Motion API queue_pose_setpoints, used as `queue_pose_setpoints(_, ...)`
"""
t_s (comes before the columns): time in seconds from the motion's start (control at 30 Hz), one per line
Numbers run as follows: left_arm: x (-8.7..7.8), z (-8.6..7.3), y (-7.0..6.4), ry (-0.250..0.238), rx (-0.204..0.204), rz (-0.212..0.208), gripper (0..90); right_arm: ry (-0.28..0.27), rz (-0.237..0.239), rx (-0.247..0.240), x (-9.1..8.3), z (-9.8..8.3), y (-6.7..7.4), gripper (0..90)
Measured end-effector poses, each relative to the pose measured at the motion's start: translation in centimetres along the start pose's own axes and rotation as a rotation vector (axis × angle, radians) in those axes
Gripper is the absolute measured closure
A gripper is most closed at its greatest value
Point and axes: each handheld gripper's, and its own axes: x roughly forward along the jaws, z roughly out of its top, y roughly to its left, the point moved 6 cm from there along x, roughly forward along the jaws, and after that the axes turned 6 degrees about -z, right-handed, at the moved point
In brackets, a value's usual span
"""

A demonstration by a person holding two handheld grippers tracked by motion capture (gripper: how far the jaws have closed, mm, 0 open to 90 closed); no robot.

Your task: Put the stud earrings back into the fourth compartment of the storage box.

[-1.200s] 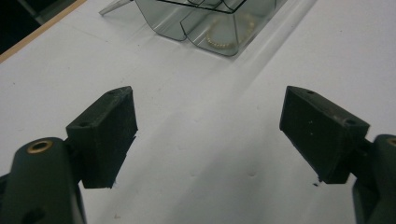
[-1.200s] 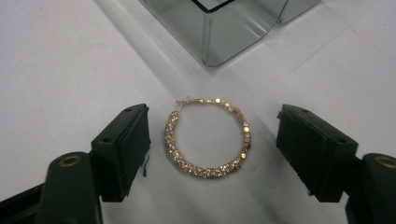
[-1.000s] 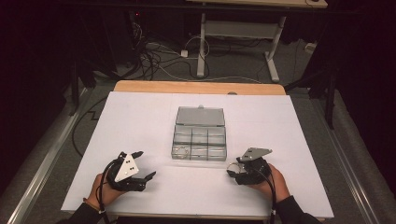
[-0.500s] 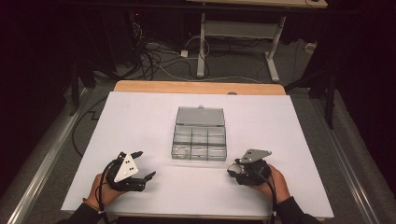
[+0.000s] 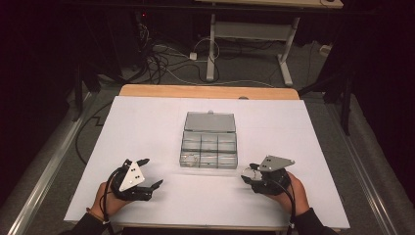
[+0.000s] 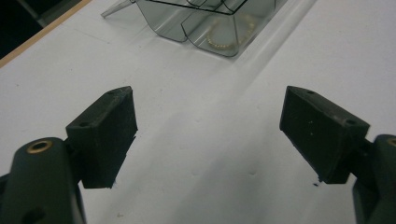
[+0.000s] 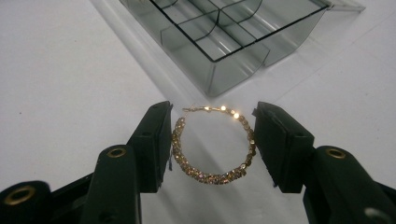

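Right gripper (image 7: 212, 140): low over the white sheet (image 5: 147, 127) near the person's edge. Jaws have just been closing and stand narrow around the hoop (image 7: 212, 147); the pads look to be touching its two sides, so it appears gripped across its width.

Hoop: a gold, glittering ring, between the right fingers (image 7: 154, 144), its clasp end towards the box (image 7: 224, 37). Whether it rests on the sheet or hangs just off it I cannot tell.

Hoop to fingers: each side of the ring sits against an inner pad face, about mid-pad; the far arc pokes a little beyond the fingertips.

Left gripper (image 6: 210, 135): jaws wide, nothing between them, bare sheet below, waiting near the box's left front corner.

Box: clear, compartmented, lid folded back, just beyond both grippers. Another gold piece (image 6: 231, 37) lies in its near left cell (image 5: 192, 158).

Step in hand: securing the hoop for a likely drop into a cell.

How to do it well: squeeze gently, since a thin ring can spring out or twist; keep it level, lift straight up, clear the near wall before moving over a cell.
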Motion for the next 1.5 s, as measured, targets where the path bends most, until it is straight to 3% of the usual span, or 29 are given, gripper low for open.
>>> queue_pose_setpoints(0.3,0.0,0.0,0.0,0.002,0.0,0.0,17.5,-0.049,-0.021,0.0,-0.9,0.8,0.0,47.8)
queue_pose_setpoints(0.97,0.1,-0.1,0.0,0.004,-0.002,0.0,16.1,-0.086,-0.032,-0.011,-1.2,2.0,-0.1,47.9)
queue_pose_setpoints(1.5,0.2,-0.1,0.1,0.004,-0.007,-0.002,16.1,-0.139,-0.027,-0.014,-0.9,4.5,0.0,47.9)
